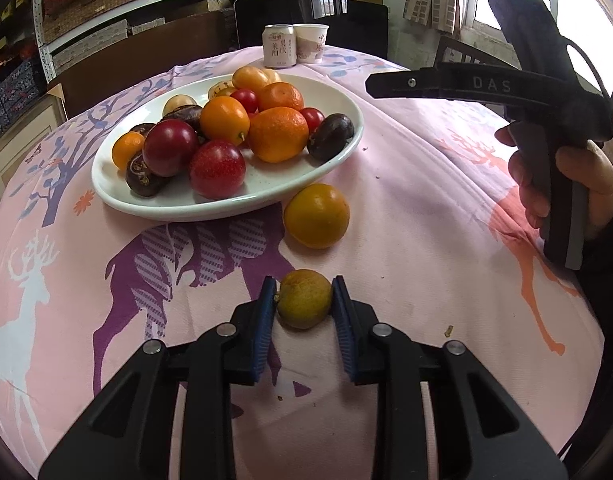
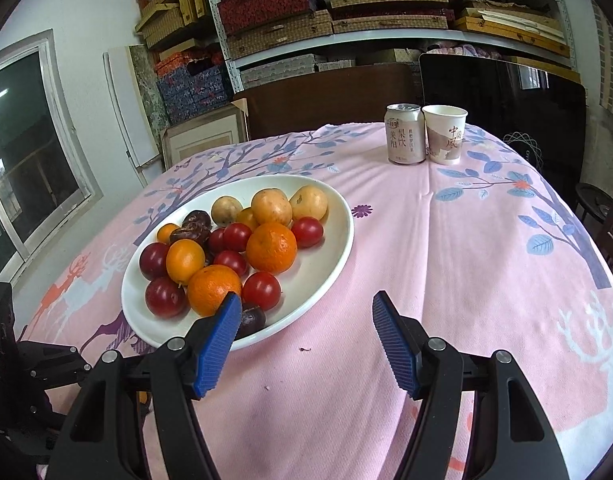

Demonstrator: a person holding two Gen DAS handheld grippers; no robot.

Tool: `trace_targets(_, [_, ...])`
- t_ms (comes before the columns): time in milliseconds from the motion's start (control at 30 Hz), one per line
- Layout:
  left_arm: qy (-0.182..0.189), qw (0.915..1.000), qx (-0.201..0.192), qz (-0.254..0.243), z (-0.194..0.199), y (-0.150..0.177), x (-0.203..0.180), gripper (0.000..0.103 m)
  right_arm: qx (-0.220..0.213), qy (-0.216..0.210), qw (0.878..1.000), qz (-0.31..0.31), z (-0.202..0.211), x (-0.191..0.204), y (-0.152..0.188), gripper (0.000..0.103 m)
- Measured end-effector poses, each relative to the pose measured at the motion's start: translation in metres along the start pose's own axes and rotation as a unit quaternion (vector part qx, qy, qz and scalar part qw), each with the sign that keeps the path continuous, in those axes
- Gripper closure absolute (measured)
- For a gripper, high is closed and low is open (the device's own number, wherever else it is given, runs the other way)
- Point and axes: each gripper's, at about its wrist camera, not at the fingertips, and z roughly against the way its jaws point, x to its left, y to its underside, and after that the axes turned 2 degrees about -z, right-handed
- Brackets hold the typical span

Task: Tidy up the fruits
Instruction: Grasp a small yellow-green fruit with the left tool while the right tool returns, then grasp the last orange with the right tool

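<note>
Left wrist view: a pink deer-print tablecloth (image 1: pixel 426 200); the left gripper (image 1: pixel 304 300) clamps a small round yellow-green fruit (image 1: pixel 304 299) near an oval white plate (image 1: pixel 226 204). Right wrist view: shelves of woven boxes (image 2: pixel 346 8) behind; the right gripper (image 2: pixel 306 320) gapes empty beside the glossy plate (image 2: pixel 338 216).

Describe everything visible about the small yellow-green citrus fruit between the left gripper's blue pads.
The small yellow-green citrus fruit is round, dull-skinned and mottled, with a stem nub on its left side. It rests on the pink deer-print tablecloth, apart from the white oval plate, clamped on both sides by the left gripper.
</note>
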Motion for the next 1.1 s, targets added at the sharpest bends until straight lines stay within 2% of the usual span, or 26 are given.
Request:
trace_targets(367, [-0.007,0.9995,-0.019,0.026,0.008,0.0,0.012,0.076,0.003,0.001,1.0,0.001,-0.003,-0.001,0.001,0.034])
trace_targets(500, [-0.007,0.9995,-0.016,0.026,0.006,-0.001,0.012,0.076,0.005,0.002,1.0,0.002,-0.004,-0.002,0.003,0.034])
trace_targets(600, [-0.007,0.9999,0.007,0.014,-0.004,-0.001,0.008,0.075,0.005,0.002,1.0,0.002,-0.004,-0.001,0.003,0.034])
trace_targets(833, [-0.007,0.9999,0.011,0.007,-0.005,0.001,0.005,0.073,0.005,0.002,1.0,0.003,-0.004,-0.002,0.003,0.034])
trace_targets(967, [-0.005,0.9999,0.012,0.011,-0.002,0.003,0.006,0.077,0.006,0.002,1.0,0.003,-0.004,-0.001,0.003,0.034])
trace_targets(1100, [-0.009,0.999,-0.01,0.042,0.01,0.003,0.02,0.077,0.013,-0.009,1.0,0.018,-0.001,0.009,0.006,0.034])
